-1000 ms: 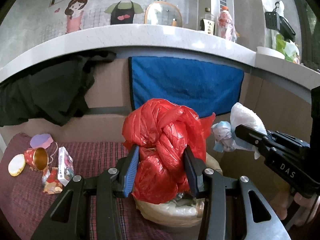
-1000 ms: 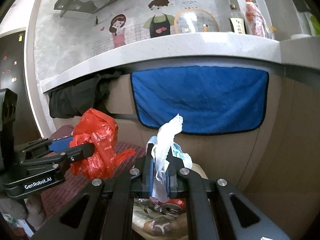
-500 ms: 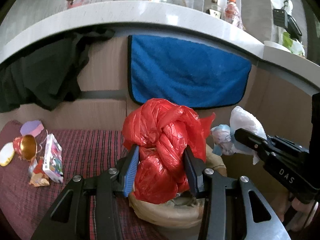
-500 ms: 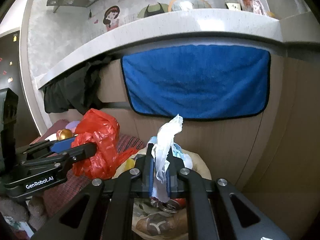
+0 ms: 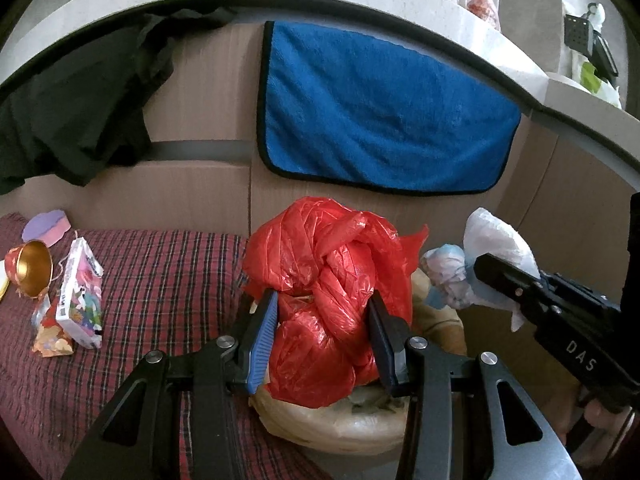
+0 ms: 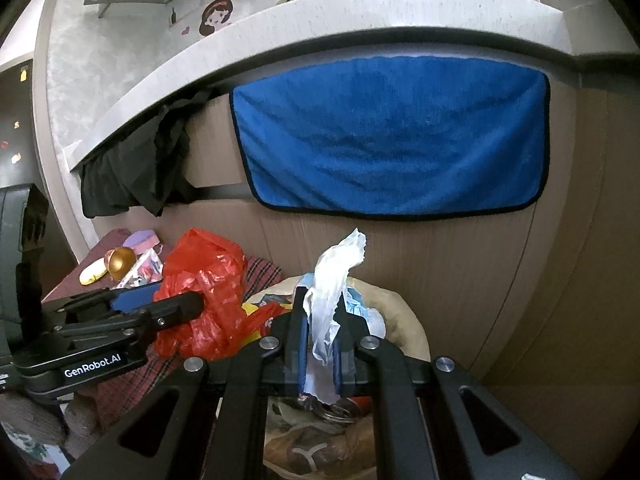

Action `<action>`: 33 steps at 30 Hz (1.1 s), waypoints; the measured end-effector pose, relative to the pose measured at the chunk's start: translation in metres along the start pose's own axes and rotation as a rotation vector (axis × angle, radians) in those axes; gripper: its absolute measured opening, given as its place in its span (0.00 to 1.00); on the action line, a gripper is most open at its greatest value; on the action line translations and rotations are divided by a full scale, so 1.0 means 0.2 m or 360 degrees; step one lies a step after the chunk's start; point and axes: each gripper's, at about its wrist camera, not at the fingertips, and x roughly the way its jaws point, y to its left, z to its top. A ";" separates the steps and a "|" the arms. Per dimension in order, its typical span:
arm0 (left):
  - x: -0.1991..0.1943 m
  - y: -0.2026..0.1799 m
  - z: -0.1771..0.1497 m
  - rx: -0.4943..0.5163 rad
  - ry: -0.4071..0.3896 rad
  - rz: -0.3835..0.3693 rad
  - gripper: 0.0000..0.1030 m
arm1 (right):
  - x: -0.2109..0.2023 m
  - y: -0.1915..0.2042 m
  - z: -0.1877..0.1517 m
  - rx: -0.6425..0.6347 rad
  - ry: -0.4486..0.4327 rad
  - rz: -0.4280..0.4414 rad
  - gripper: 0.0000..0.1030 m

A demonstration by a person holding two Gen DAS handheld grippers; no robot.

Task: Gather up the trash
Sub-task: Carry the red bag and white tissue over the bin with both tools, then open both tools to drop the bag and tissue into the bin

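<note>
My left gripper (image 5: 322,316) is shut on a crumpled red plastic bag (image 5: 328,280) and holds it over the trash bin (image 5: 344,424), which has a beige liner. The red bag also shows in the right wrist view (image 6: 204,288). My right gripper (image 6: 322,328) is shut on a white and pale blue plastic wad (image 6: 332,288) above the same bin (image 6: 404,312), where cans and wrappers lie. In the left wrist view the right gripper (image 5: 476,276) holds the wad (image 5: 492,248) just right of the red bag.
A plaid red cloth (image 5: 160,280) covers the surface at left. On it lie a pink carton (image 5: 80,284), a gold-lined cup (image 5: 30,268), a wrapper (image 5: 50,336) and a purple piece (image 5: 46,228). A blue towel (image 5: 380,120) and a black cloth (image 5: 72,112) hang from the counter.
Both grippers have lowered and tilted down with their loads held; the counter and wall pictures slid up in both views, and the bin now sits closer below.
</note>
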 end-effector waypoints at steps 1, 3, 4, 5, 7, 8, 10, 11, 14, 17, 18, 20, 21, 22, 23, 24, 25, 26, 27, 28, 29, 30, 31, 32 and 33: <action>0.01 0.00 0.00 -0.0002 0.0003 0.0000 0.43 | 0.01 0.00 0.00 0.0000 0.0005 0.0001 0.08; 0.02 0.00 0.00 -0.0007 0.0010 -0.0001 0.43 | 0.03 0.00 0.00 0.0003 0.0011 0.0004 0.08; 0.03 0.01 0.00 -0.0011 0.0018 -0.0001 0.43 | 0.04 -0.01 0.00 0.0004 0.0015 0.0006 0.08; 0.04 0.01 0.00 -0.0016 0.0025 0.0000 0.43 | 0.05 -0.01 0.00 0.0006 0.0018 0.0007 0.08; 0.06 0.02 0.00 -0.0026 0.0047 -0.0006 0.43 | 0.06 -0.01 -0.01 0.0010 0.0023 0.0008 0.08; 0.07 0.02 0.00 -0.0032 0.0057 -0.0012 0.43 | 0.07 -0.01 -0.01 0.0014 0.0026 0.0011 0.08; 0.09 0.02 0.00 -0.0040 0.0065 -0.0018 0.43 | 0.09 -0.02 -0.01 0.0022 0.0033 0.0013 0.08; 0.10 0.02 0.00 -0.0040 0.0067 -0.0026 0.43 | 0.10 -0.02 -0.02 0.0026 0.0037 0.0012 0.08; 0.14 0.05 0.00 -0.0086 0.0067 -0.0126 0.44 | 0.14 -0.04 -0.02 0.0047 0.0053 0.0008 0.09; 0.21 0.10 0.00 -0.0161 0.0165 -0.0266 0.47 | 0.18 -0.06 -0.02 0.0075 0.0060 0.0026 0.12; 0.22 0.11 0.00 -0.0177 0.0184 -0.0284 0.48 | 0.20 -0.07 -0.02 0.0091 0.0078 0.0041 0.20; 0.24 0.14 0.00 -0.0205 0.0208 -0.0293 0.51 | 0.21 -0.09 -0.03 0.0132 0.0090 0.0042 0.37; 0.23 0.16 0.00 -0.0215 0.0214 -0.0297 0.52 | 0.21 -0.10 -0.03 0.0151 0.0087 0.0043 0.38; 0.23 0.18 0.01 -0.0226 0.0214 -0.0303 0.52 | 0.21 -0.11 -0.04 0.0167 0.0087 0.0048 0.38; 0.21 0.19 0.02 -0.0237 0.0211 -0.0307 0.52 | 0.22 -0.11 -0.04 0.0171 0.0091 0.0050 0.38; 0.20 0.20 0.02 -0.0247 0.0207 -0.0318 0.52 | 0.22 -0.11 -0.04 0.0168 0.0097 0.0038 0.38; 0.19 0.21 0.03 -0.0257 0.0205 -0.0340 0.52 | 0.22 -0.10 -0.04 0.0164 0.0097 0.0025 0.38; 0.17 0.22 0.04 -0.0267 0.0201 -0.0357 0.52 | 0.21 -0.10 -0.04 0.0159 0.0096 0.0006 0.38; 0.15 0.23 0.05 -0.0277 0.0188 -0.0361 0.52 | 0.21 -0.09 -0.03 0.0152 0.0093 -0.0008 0.38; 0.12 0.25 0.06 -0.0285 0.0161 -0.0352 0.52 | 0.20 -0.09 -0.03 0.0147 0.0093 -0.0020 0.38; 0.09 0.27 0.08 -0.0287 0.0137 -0.0336 0.52 | 0.19 -0.08 -0.02 0.0148 0.0088 -0.0027 0.38; 0.07 0.28 0.09 -0.0289 0.0117 -0.0316 0.52 | 0.17 -0.07 -0.01 0.0149 0.0080 -0.0027 0.38; 0.04 0.31 0.11 -0.0289 0.0091 -0.0279 0.52 | 0.16 -0.07 -0.01 0.0148 0.0075 -0.0027 0.38; 0.00 0.33 0.11 -0.0285 0.0071 -0.0241 0.52 | 0.14 -0.06 0.00 0.0140 0.0065 -0.0022 0.38; -0.03 0.36 0.12 -0.0277 0.0053 -0.0202 0.52 | 0.13 -0.05 0.01 0.0132 0.0056 -0.0018 0.38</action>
